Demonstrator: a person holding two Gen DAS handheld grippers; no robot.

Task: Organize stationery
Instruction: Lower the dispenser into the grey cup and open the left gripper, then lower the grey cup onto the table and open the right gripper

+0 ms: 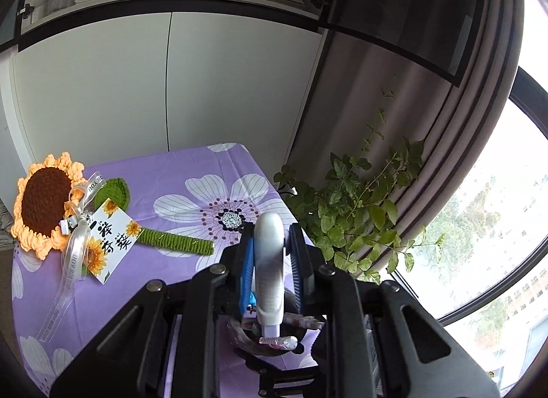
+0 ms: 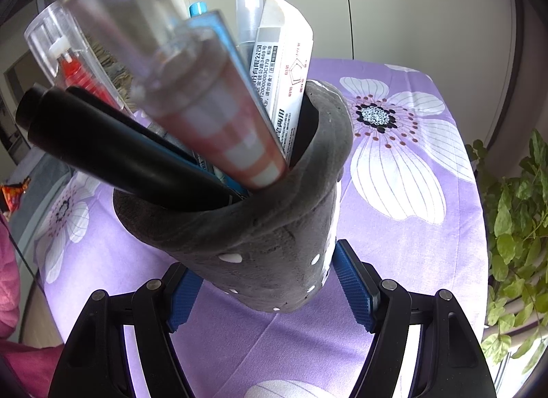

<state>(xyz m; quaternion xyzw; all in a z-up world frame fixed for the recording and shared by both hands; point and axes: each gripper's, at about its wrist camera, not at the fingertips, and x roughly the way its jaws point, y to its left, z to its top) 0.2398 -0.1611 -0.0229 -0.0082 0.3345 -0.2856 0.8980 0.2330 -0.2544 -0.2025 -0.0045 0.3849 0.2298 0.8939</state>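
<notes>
My left gripper (image 1: 270, 240) is shut on a white rounded plastic stationery piece (image 1: 270, 261) that looks like a correction tape, held upright between the blue pads (image 1: 247, 271). Right under its narrow end is the mouth of the pen holder (image 1: 239, 333), with pen tops showing inside. In the right wrist view the grey pen holder (image 2: 274, 243) with white dots fills the middle, tilted away. My right gripper (image 2: 263, 281) is shut on its lower body. Inside it stand black pens (image 2: 113, 151), a checked orange pen (image 2: 219, 123), a clear red-refill pen (image 2: 72, 62) and a white eraser (image 2: 287, 65).
A purple flowered cloth (image 1: 171, 199) covers the table. A crochet sunflower (image 1: 48, 202) with a card and ribbon lies at the table's left. A leafy plant (image 1: 359, 206) stands past the right edge by the curtain and window. White cabinet doors stand behind. A pink sleeve (image 2: 10, 278) shows at left.
</notes>
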